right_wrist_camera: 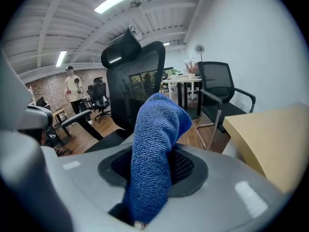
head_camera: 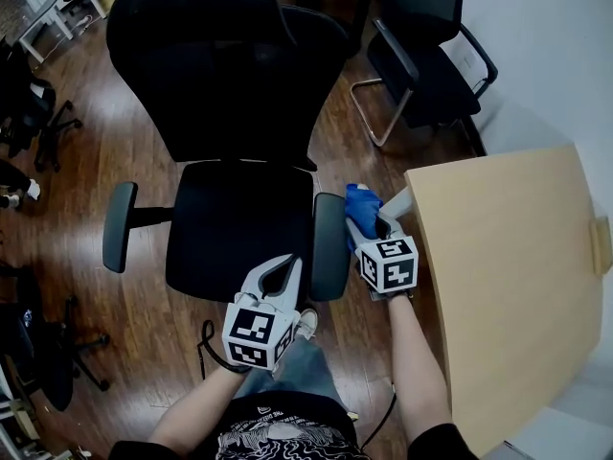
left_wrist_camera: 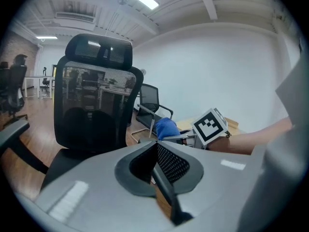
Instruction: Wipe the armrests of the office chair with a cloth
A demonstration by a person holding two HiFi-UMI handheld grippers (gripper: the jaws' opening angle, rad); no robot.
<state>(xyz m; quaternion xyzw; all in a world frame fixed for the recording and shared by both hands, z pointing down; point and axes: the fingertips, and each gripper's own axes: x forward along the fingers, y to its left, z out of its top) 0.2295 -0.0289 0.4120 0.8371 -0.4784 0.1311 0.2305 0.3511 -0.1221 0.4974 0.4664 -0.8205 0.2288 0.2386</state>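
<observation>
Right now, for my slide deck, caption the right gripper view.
Right gripper shut on a blue cloth, facing a black office chair.

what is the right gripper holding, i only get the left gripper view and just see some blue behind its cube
Observer: The right gripper is shut on a blue cloth that stands up between its jaws.
Operator: is it on the armrest
Observer: In the head view the cloth sits right beside the armrest nearer the table. I cannot tell whether they touch.
Operator: where's my left one
Observer: The left gripper, shut and empty, is over the seat front, by that armrest's near end.
</observation>
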